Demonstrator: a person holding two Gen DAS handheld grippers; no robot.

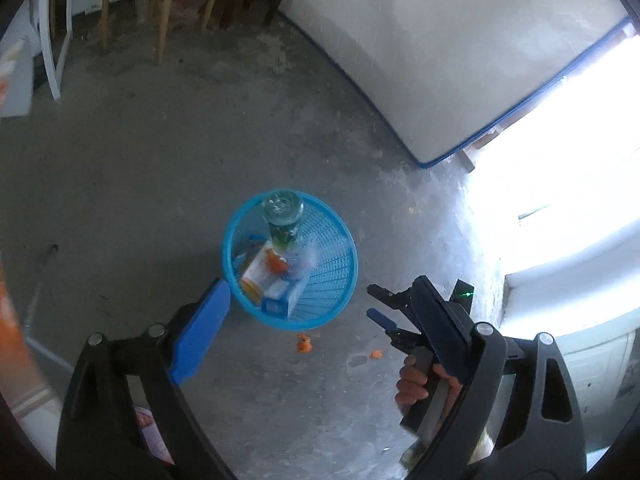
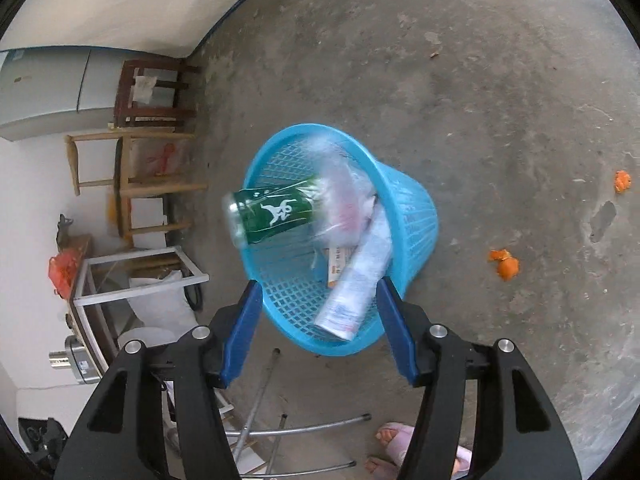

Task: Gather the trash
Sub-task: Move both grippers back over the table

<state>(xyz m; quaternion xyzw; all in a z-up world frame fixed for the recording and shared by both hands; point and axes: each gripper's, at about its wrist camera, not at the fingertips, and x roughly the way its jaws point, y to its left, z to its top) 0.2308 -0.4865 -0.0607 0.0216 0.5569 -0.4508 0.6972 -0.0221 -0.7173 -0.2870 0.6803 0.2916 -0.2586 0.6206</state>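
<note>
Trash — bottle (image 2: 272, 212) (blurred, perhaps airborne) — fills the basket (image 2: 416, 204); both tools (image 1: 320, 312) (image 2: 320, 328) gape, holding nothing.

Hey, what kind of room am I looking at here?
Probably a plain utility or storage room in a home: bare grey concrete floor, wooden stools stacked by the white wall, and a blue plastic mesh wastebasket.

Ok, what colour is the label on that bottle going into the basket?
Green with white markings on the bottle; clearest in the right wrist view.

Green bottle (image 2: 276, 212) over the blue basket (image 2: 416, 208): showing a white brush-style mark, not legible as words. Carton (image 2: 352, 292) print is blurring; nothing else is reading clearly.
</note>
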